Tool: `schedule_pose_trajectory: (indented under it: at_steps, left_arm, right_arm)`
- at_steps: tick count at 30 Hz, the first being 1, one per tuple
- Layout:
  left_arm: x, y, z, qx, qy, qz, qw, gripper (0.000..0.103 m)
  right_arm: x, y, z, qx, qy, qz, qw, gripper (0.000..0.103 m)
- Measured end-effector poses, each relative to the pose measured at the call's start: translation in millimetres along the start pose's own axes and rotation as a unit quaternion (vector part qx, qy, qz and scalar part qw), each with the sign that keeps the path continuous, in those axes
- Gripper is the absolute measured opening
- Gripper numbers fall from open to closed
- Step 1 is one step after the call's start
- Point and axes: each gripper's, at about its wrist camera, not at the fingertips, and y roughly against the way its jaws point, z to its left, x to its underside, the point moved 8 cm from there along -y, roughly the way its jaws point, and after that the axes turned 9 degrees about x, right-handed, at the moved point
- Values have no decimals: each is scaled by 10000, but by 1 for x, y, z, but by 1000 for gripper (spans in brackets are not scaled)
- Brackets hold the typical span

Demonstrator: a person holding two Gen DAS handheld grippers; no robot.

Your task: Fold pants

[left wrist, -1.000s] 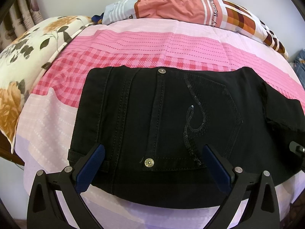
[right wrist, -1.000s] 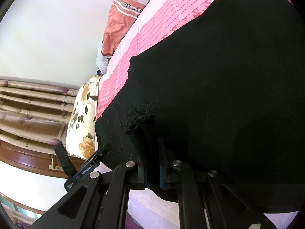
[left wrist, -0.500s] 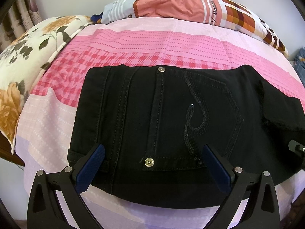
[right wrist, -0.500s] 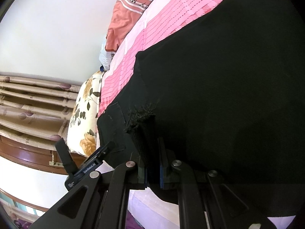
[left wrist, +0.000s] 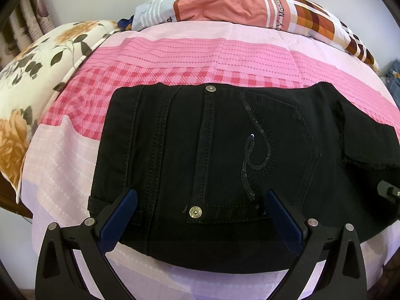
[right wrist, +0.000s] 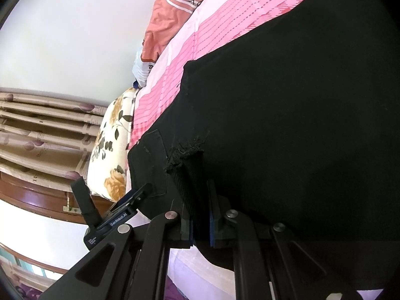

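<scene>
Black pants (left wrist: 225, 150) lie folded on the pink striped bed sheet (left wrist: 200, 57), back pocket with a sequin swirl facing up. My left gripper (left wrist: 200, 205) is open, its blue pads (left wrist: 122, 207) spread wide over the waistband edge near a brass rivet (left wrist: 195, 211), with nothing gripped. In the right wrist view the pants (right wrist: 300, 100) fill the right side. My right gripper (right wrist: 200, 215) is shut on the frayed hem (right wrist: 185, 152) of a leg that is doubled over the seat. That hem (left wrist: 362, 165) shows at the right in the left wrist view.
A floral pillow (left wrist: 25, 125) lies at the bed's left end, with a patterned quilt (left wrist: 237, 7) rolled along the wall. Something blue denim (left wrist: 393, 80) pokes in at the far right. A wooden headboard (right wrist: 37, 200) and curtains (right wrist: 37, 125) stand beyond the pillow. The bed's near edge runs under my grippers.
The right wrist view has shifted very slightly, and the hem stays clamped. The left gripper and the pants under it have kept still.
</scene>
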Motion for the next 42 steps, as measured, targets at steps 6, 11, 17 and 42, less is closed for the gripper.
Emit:
schedule_pose_trajectory:
  at_steps: [6,11,17,42]
  left_arm:
    - [1,-2,0,1,-19,10,10000,101]
    - [1,-2,0,-17,-32,27,10000,101]
    - [1,-2,0,-38,-55,52,10000,101]
    - [2,-5,-2,-119,-142,103,9998,101]
  right_arm:
    - [1,-2,0,34,51,44,10000,10]
    - [3,-4,1,40,82,102,9999,13]
    - [5,-2,2,18,135,131,9998,14]
    - [13,-8,9,207,344,213,9990,16]
